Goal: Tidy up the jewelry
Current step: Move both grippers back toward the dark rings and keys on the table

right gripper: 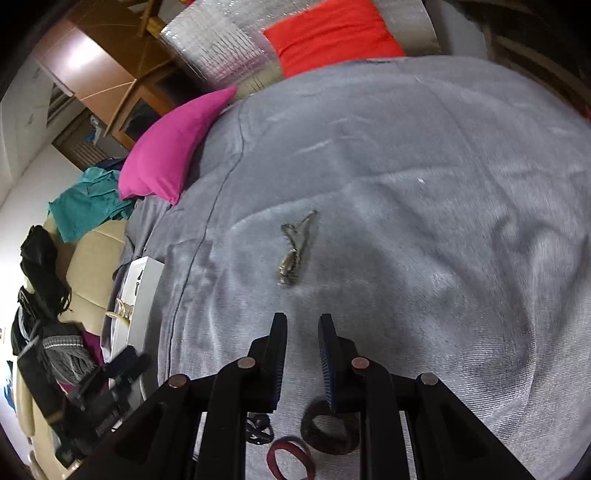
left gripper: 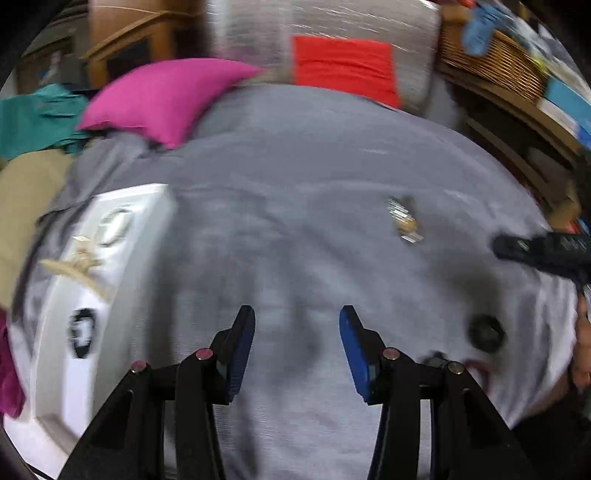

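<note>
A white jewelry tray (left gripper: 144, 236) lies on the grey bedspread at the left, holding a pale ring (left gripper: 114, 225), a gold piece (left gripper: 79, 258) and a black chain (left gripper: 82, 332). My left gripper (left gripper: 297, 321) is open and empty over the blanket, right of the tray. A metallic necklace or earring bundle (left gripper: 404, 219) lies farther right; it also shows in the right wrist view (right gripper: 295, 247). My right gripper (right gripper: 303, 325) hovers just short of it, jaws narrowly apart and empty. Dark bangles (right gripper: 328, 428), a maroon bangle (right gripper: 291, 459) and a black piece (right gripper: 258, 432) lie beneath it.
A magenta pillow (right gripper: 173, 155) and a red pillow (right gripper: 332, 33) sit at the bed's far side. Teal cloth (right gripper: 88, 203) and dark clothes (right gripper: 40, 266) pile at the left. A wicker basket (left gripper: 495, 62) and wooden shelves stand at the right. The right gripper's black body (left gripper: 546, 251) enters the left view.
</note>
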{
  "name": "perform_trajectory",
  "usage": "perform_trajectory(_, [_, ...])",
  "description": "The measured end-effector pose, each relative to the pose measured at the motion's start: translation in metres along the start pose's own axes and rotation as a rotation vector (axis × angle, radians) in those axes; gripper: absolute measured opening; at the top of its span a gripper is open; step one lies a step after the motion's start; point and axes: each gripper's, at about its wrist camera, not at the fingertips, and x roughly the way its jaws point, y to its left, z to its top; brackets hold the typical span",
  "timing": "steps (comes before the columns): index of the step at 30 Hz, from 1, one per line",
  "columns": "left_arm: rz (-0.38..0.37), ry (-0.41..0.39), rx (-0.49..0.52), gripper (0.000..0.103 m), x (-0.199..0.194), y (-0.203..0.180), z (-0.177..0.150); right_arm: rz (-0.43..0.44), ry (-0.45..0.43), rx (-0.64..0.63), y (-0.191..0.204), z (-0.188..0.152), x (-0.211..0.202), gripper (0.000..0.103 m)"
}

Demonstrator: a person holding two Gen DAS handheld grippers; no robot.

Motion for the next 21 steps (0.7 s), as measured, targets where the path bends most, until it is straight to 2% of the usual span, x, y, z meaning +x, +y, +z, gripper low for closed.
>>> perform_trajectory(5, [-0.13,0.057,0.096,0.048,0.011,-0.038,-0.009,0.011,0.005,0.022,-0.009,0.001,-0.001,0.019])
perform_trajectory(8, [-0.181,0.071,0.149,0.048,0.012,-0.057,-0.016,0.031,0.006,0.043,-0.013,0.002,-0.002,0.019])
perform_trajectory(13, [-0.226,0.116,0.213,0.048,0.02,-0.077,-0.026,0.046,0.022,0.028,-0.012,0.002,0.002,0.019])
perform_trajectory(21, [-0.277,0.161,0.229,0.048,0.03,-0.086,-0.032,0.066,0.047,-0.013,0.005,0.007,0.017,0.019])
